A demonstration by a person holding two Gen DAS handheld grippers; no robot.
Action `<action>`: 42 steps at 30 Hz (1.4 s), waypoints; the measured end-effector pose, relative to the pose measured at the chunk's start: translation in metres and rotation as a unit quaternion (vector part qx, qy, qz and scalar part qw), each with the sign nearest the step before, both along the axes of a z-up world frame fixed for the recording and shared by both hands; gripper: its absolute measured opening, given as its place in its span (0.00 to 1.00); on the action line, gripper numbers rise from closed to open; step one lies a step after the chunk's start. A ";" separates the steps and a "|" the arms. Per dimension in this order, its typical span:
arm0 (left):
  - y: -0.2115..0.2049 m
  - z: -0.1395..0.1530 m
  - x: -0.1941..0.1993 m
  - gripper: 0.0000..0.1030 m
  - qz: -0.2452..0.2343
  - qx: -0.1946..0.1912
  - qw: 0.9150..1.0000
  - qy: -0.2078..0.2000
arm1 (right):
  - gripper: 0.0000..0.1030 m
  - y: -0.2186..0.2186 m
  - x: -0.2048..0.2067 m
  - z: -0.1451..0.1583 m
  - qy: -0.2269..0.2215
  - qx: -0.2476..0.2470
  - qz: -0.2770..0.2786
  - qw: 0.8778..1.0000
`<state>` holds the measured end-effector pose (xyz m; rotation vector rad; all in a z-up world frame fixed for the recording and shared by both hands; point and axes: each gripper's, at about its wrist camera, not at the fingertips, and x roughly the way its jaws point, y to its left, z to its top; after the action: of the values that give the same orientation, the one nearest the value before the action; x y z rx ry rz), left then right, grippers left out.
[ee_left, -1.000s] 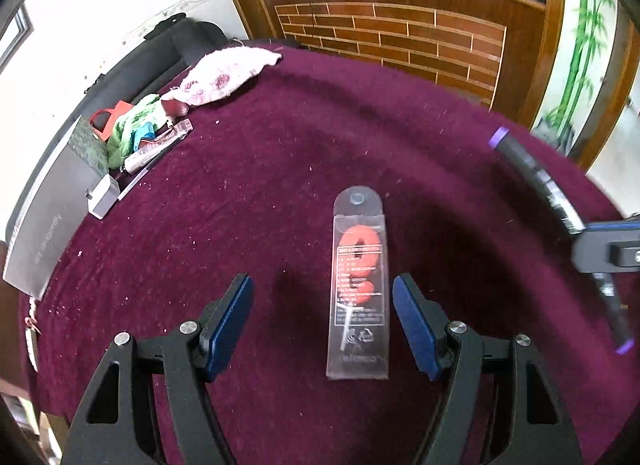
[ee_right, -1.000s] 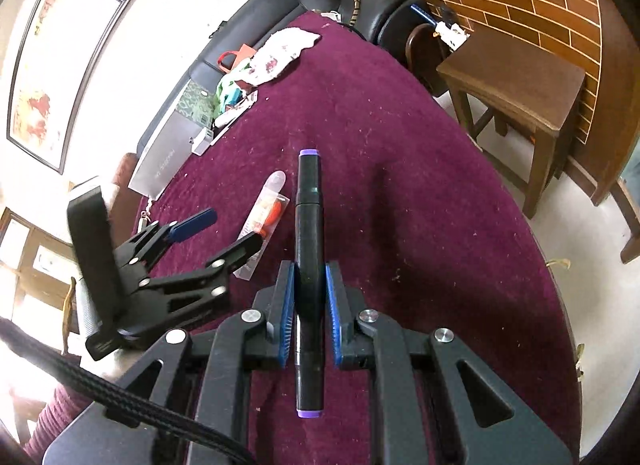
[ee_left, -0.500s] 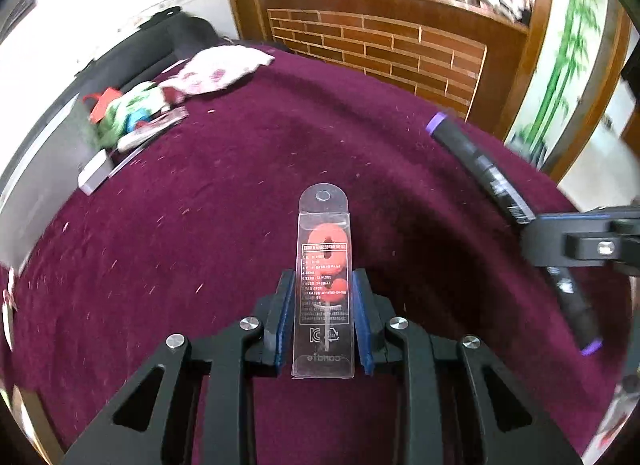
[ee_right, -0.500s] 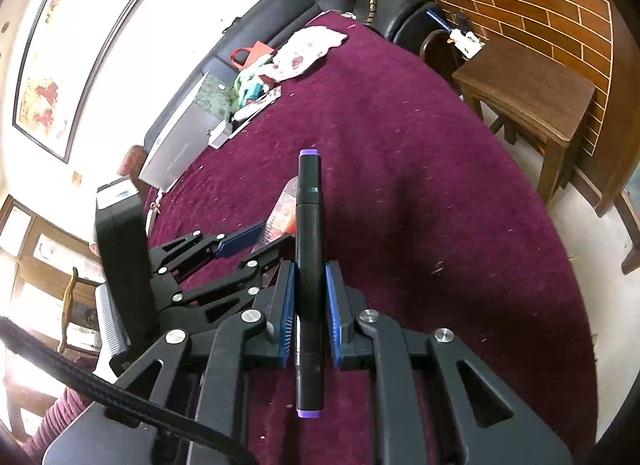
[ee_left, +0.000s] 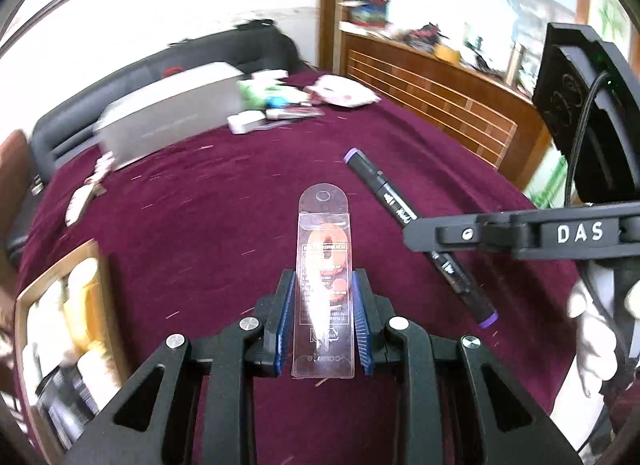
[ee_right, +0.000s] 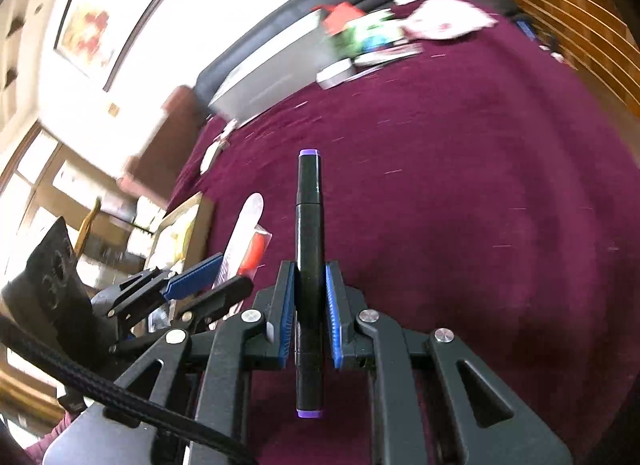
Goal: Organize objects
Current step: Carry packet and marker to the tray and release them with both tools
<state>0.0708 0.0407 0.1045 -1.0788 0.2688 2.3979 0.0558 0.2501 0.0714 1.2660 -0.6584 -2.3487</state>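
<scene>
Left gripper (ee_left: 323, 325) clamps the clear packet (ee_left: 324, 285) between its fingers.

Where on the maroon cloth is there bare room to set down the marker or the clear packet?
The wide middle of the maroon cloth is bare, bordered by the far clutter pile, the grey box and the brick-pattern counter. It is crowded along the far edge and at the near left, by the wooden tray of items.
</scene>
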 end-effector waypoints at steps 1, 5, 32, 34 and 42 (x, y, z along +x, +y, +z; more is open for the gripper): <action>-0.013 0.002 0.001 0.22 0.011 0.001 1.000 0.004 | 0.12 -0.022 -0.002 0.004 0.002 0.002 0.017 1.000; -0.088 0.009 0.005 0.23 0.081 0.007 0.996 0.020 | 0.12 -0.091 -0.007 0.010 0.004 0.001 0.070 0.998; -0.253 -0.070 0.016 0.40 0.249 0.007 0.968 -0.016 | 0.17 -0.338 -0.037 -0.049 -0.001 0.158 0.151 0.976; -0.251 -0.069 0.018 0.42 0.252 0.004 0.968 -0.011 | 0.28 -0.333 -0.037 -0.048 -0.002 0.149 0.140 0.979; -0.248 -0.035 0.038 0.65 0.314 0.004 0.947 0.061 | 0.45 -0.302 -0.018 -0.019 0.054 0.131 0.094 0.985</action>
<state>0.1093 -0.2070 0.0693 -1.1373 -0.0634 3.0278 0.0377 -0.0516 0.0520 1.2349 -0.1900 -2.3804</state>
